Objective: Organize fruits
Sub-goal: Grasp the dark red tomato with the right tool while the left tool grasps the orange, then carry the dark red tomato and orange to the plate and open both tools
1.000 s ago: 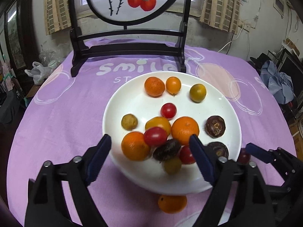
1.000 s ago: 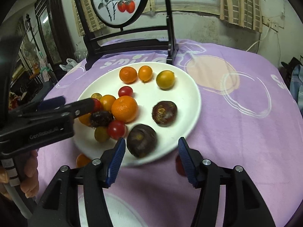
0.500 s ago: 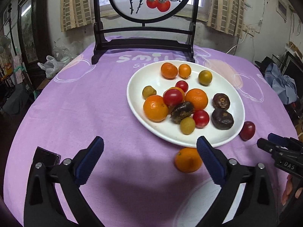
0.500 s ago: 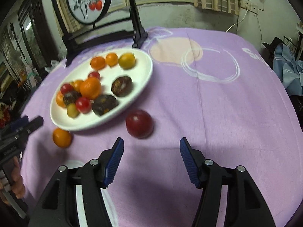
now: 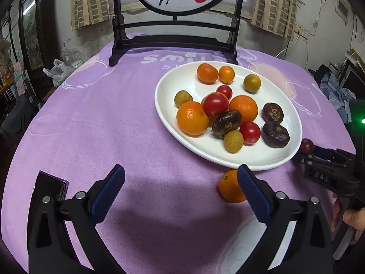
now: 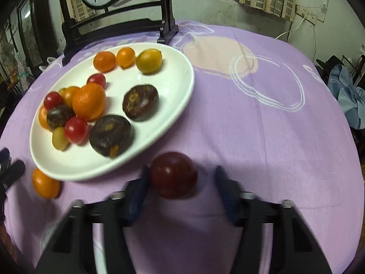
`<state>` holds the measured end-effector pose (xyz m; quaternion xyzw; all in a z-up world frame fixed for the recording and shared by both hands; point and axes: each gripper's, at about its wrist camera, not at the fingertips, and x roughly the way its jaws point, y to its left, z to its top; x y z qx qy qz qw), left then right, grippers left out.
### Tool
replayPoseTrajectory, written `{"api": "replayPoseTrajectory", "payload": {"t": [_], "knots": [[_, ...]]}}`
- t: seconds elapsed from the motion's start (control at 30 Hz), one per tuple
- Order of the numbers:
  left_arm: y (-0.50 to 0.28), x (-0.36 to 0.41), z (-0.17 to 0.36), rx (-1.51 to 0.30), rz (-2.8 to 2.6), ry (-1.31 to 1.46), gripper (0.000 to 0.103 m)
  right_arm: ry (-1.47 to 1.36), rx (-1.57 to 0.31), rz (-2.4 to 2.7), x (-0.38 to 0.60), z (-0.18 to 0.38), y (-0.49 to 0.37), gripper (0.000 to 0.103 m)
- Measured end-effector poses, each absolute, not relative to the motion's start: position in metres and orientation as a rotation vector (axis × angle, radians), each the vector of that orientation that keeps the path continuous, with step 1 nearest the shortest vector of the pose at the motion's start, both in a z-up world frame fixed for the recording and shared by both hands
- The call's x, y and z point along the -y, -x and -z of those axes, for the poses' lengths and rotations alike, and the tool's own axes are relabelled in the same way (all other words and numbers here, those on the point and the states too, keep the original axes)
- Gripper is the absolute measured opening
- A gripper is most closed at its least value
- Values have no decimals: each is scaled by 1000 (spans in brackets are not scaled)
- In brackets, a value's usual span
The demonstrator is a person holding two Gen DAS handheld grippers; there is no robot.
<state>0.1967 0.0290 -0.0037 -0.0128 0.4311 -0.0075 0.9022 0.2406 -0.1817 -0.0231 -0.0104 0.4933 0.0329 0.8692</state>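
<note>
Dark red fruit [image 6: 173, 175] on the purple cloth [image 6: 251, 125], just off the white plate [image 6: 178, 91], between the right gripper [image 6: 181, 190] jaws, now closing; left pad seemingly touching, right pad apart, though blurred. Round, no long axis. Left gripper [image 5: 180, 182] wide apart, empty, beside a stray orange [image 5: 229, 188]. Half a second earlier: fruit ahead of the jaws, jaws wider.

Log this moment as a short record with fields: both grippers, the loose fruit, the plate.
left gripper: open, nothing between its jaws
right gripper: jaws closing around the dark red round fruit on the purple tablecloth
loose fruit: small orange citrus on the cloth, just outside the plate rim
white oval plate: holds oranges, red tomatoes, dark purple fruits, yellow-green ones
</note>
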Motion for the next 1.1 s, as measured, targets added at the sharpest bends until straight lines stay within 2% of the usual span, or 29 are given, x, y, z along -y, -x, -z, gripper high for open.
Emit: {"api": "replayPoseTrajectory", "payload": {"t": [0.43, 0.73, 0.77, 0.83, 0.9, 0.93, 1.1], "knots": [[-193, -4, 20, -953, 120, 21, 97, -29, -1016, -139, 187, 3, -192, 38], [-206, 8, 40, -1023, 144, 57, 96, -76, -1019, -184, 186, 9, -182, 38], [-207, 9, 41, -1018, 134, 47, 94, -81, -1020, -187, 187, 10, -181, 38], [-207, 13, 40, -991, 116, 12, 76, -79, -1021, -188, 187, 10, -181, 38], [-206, 16, 38, -964, 135, -10, 42, -87, -1021, -187, 189, 11, -181, 38], [-205, 16, 36, -954, 164, 6, 39, -91, -1021, -187, 190, 10, -181, 38], [-193, 17, 22, -924, 146, -38, 39, -103, -1005, -187, 194, 6, -179, 38]]}}
